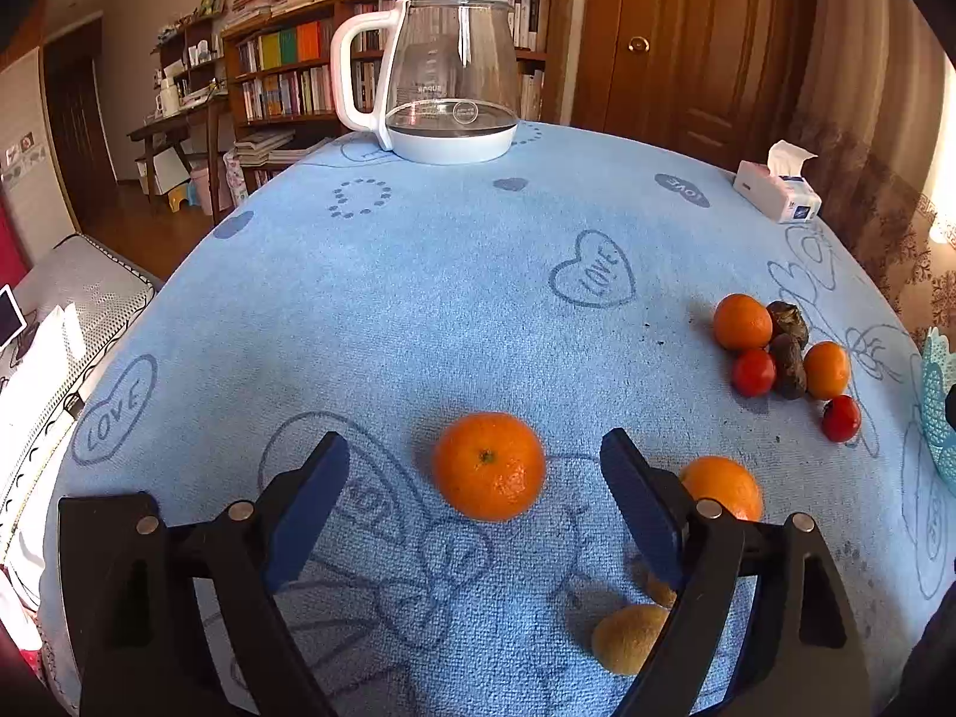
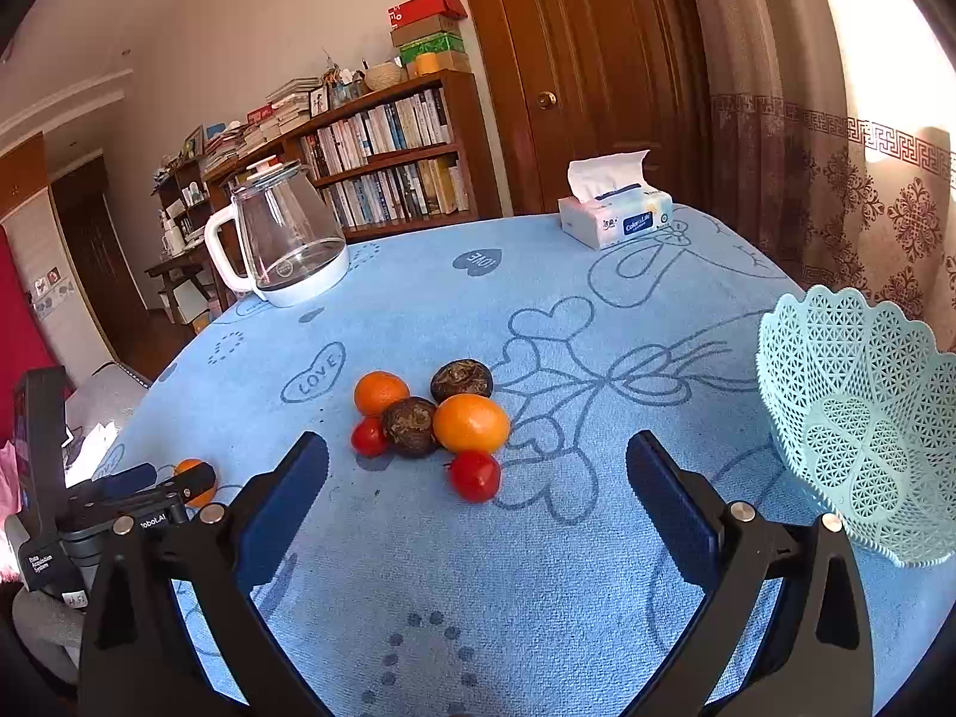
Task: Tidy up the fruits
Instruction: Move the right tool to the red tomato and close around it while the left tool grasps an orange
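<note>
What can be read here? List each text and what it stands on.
"LOVE": heart prints on the light blue terry tablecloth.
"Color&Life": white tissue pack.
"Data Acquisition System": black left gripper body.
Clear glass kettle print, book spines: too blurred to read.

Four round orange tangerines (image 1: 488, 466), two small red tomatoes (image 2: 474, 475), two dark wrinkled brown fruits (image 2: 410, 425), one fuzzy brown kiwi (image 1: 627, 636), one pale turquoise lattice plastic basket (image 2: 866, 418).

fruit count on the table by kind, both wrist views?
Oranges: 4
Small red fruits: 2
Dark wrinkled fruits: 2
Kiwis, second mostly hidden: 2
Total: 10
</note>
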Available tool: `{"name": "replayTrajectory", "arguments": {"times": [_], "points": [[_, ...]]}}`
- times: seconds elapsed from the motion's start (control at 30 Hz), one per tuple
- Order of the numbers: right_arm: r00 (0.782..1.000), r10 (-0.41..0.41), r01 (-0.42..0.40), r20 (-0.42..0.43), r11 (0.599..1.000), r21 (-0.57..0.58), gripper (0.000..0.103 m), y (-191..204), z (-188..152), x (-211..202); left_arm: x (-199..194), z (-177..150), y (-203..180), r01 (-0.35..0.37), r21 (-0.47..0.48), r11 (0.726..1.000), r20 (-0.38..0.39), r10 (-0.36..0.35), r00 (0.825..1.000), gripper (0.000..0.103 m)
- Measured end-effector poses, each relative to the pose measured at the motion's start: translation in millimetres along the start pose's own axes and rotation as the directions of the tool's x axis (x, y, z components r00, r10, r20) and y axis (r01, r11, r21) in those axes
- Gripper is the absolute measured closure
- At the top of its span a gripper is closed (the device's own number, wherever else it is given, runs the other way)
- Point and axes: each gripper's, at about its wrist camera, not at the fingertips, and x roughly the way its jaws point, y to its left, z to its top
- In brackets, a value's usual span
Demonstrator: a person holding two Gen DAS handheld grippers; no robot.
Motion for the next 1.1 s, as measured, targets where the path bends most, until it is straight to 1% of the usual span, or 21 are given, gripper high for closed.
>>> {"name": "replayTrajectory", "arguments": {"times": [0.1, 0.17, 0.27, 0.3, 0.47, 0.5, 0.57, 0.6, 0.67, 0.73, 0.87, 0.93, 1.1], "points": [[1.000, -0.001, 0.001, -0.014, 1.000, -0.001, 0.002, -0.2, -3.1, 4.7, 2.2, -0.5, 1.1, 0.004, -0.003, 1.000, -0.008, -0.004, 1.000, 0.020], [1.000, -0.004, 0.004, -0.024, 1.000, -0.003, 0.002, -0.2, -5.1, 7.9, 4.7, -0.5, 1.0, 0.007, -0.004, 1.000, -0.019, -0.007, 1.000, 0.028], [0.999, -0.005, 0.004, -0.041, 1.000, -0.009, 0.002, 0.2, -7.4, 12.6, 9.1, -0.8, 1.9, 0.010, -0.012, 1.000, -0.039, -0.011, 0.999, 0.035], [0.999, -0.005, 0.005, -0.045, 1.000, -0.012, 0.002, 0.5, -8.2, 13.8, 10.1, -0.9, 2.7, 0.013, -0.016, 1.000, -0.043, -0.013, 0.999, 0.036], [0.997, 0.000, -0.003, -0.074, 0.999, -0.038, 0.002, 3.9, -8.5, 20.6, 12.7, -2.9, 4.1, 0.023, -0.025, 0.999, -0.059, -0.024, 0.998, 0.053], [0.997, 0.002, -0.006, -0.083, 0.999, -0.050, 0.002, 5.8, -8.2, 22.4, 12.4, -3.1, 3.5, 0.027, -0.023, 0.999, -0.059, -0.029, 0.998, 0.054], [0.995, 0.006, -0.014, -0.102, 0.997, -0.073, 0.002, 9.4, -6.9, 26.5, 11.1, -3.5, 1.3, 0.033, -0.013, 0.999, -0.052, -0.033, 0.998, 0.061], [0.994, 0.007, -0.016, -0.110, 0.996, -0.083, 0.003, 11.1, -6.7, 28.8, 10.3, -3.8, 0.4, 0.033, -0.007, 0.999, -0.048, -0.034, 0.998, 0.062], [0.992, 0.007, -0.020, -0.129, 0.995, -0.102, 0.009, 14.0, -5.9, 35.1, 9.6, -4.1, -0.3, 0.031, -0.005, 1.000, -0.045, -0.031, 0.999, 0.062], [0.987, 0.006, -0.024, -0.162, 0.994, -0.107, 0.024, 14.0, -5.5, 44.6, 9.5, -4.0, -0.4, 0.035, -0.010, 0.999, -0.045, -0.035, 0.998, 0.062], [0.972, 0.027, -0.042, -0.235, 0.997, -0.059, 0.033, 5.6, -5.4, 65.8, 9.2, -4.2, -0.5, 0.036, -0.012, 0.999, -0.045, -0.036, 0.998, 0.062], [0.965, 0.040, -0.051, -0.258, 0.998, -0.038, 0.040, 1.9, -4.8, 73.3, 9.0, -4.3, -0.7, 0.036, -0.013, 0.999, -0.046, -0.037, 0.998, 0.062], [0.957, 0.052, -0.056, -0.286, 0.998, -0.007, 0.045, -3.5, -4.2, 83.2, 9.4, -4.2, -0.7, 0.037, -0.014, 0.999, -0.047, -0.037, 0.998, 0.062]]}}
